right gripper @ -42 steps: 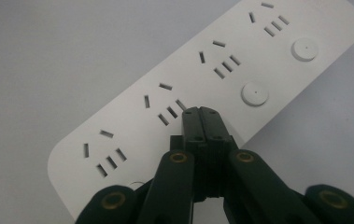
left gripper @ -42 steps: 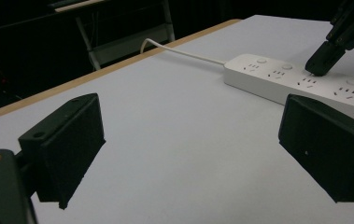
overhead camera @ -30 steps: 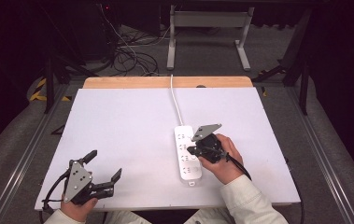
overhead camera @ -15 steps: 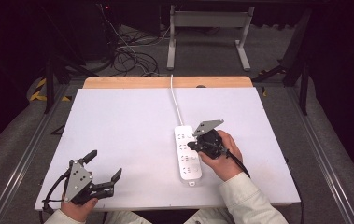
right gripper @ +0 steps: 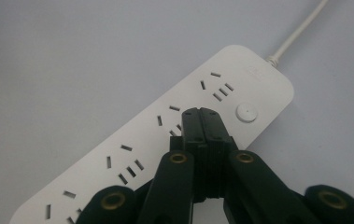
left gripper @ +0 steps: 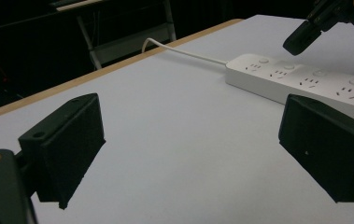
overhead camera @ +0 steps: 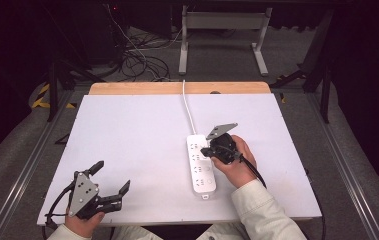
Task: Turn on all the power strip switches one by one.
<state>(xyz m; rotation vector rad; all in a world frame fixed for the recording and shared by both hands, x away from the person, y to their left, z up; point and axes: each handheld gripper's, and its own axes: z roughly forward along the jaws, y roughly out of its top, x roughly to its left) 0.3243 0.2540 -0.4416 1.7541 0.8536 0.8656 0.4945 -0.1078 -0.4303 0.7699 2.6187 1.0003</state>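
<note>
One white power strip (overhead camera: 200, 167) lies right of centre in the high view on the white surface (overhead camera: 127, 135), its single cord (overhead camera: 189, 110) running toward the top edge. It has four socket groups, with one round button (right gripper: 246, 112) in sight. The right gripper (overhead camera: 208, 150) hovers over the strip's upper sockets, fingers (right gripper: 194, 123) pressed together, empty. The left gripper (overhead camera: 111, 183), lower left, is spread wide, empty.

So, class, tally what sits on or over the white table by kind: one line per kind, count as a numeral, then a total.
Power strip: 1
Hand-held gripper: 2, left hand-held gripper open, right hand-held gripper shut over the strip
Total: 3
</note>
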